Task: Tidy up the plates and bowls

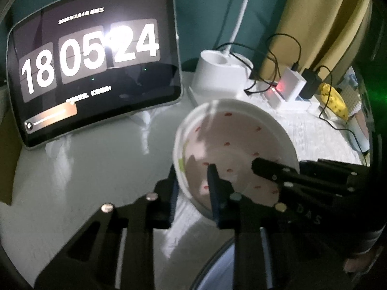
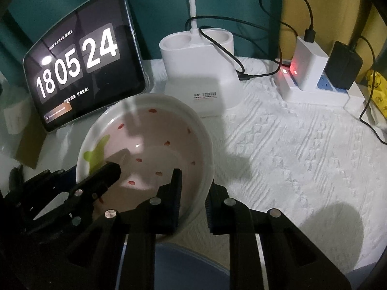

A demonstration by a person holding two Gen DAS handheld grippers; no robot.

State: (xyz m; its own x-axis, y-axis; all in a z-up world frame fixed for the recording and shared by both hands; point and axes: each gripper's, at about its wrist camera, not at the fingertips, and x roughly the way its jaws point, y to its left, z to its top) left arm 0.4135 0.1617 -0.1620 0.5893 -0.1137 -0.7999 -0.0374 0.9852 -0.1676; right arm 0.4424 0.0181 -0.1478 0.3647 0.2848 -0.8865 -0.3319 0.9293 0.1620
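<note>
A white bowl (image 1: pixel 232 145) with a pink inside, red specks and a green mark is held tilted above the white cloth; it also shows in the right wrist view (image 2: pixel 147 145). My left gripper (image 1: pixel 193 188) straddles its left rim, one finger inside, one outside, shut on the rim. My right gripper (image 2: pixel 193 193) straddles the opposite rim the same way, shut on it. Each gripper shows in the other's view, the right one (image 1: pixel 273 171) and the left one (image 2: pixel 101 176). A blue-rimmed plate (image 2: pixel 183 261) lies just below the grippers, mostly hidden.
A tablet (image 1: pixel 92 62) showing a clock leans at the back left. A white lamp base (image 2: pixel 200 72) stands behind the bowl. A power strip with chargers and cables (image 2: pixel 319 72) sits at the back right. A yellow bag (image 1: pixel 333 99) lies at the far right.
</note>
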